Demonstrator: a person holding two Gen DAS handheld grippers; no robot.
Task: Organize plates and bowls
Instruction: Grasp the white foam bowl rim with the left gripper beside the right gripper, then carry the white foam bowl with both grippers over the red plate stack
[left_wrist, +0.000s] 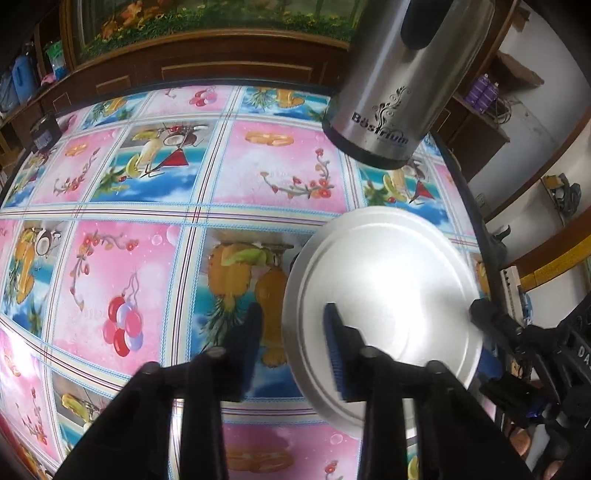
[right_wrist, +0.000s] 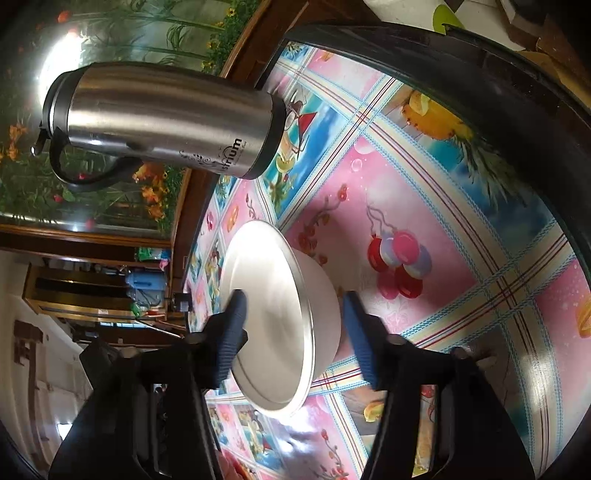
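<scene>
Your left gripper (left_wrist: 291, 332) straddles the near rim of the steel plate (left_wrist: 388, 288), its 2 fingers parted, not pinching. Your right gripper (right_wrist: 295, 325) straddles plate and white bowl (right_wrist: 325, 295) beneath it, jaws spread, 1 pad touching the plate face. Beyond both, the steel kettle (right_wrist: 166, 118) stands on the floral tablecloth (left_wrist: 147, 258).
</scene>
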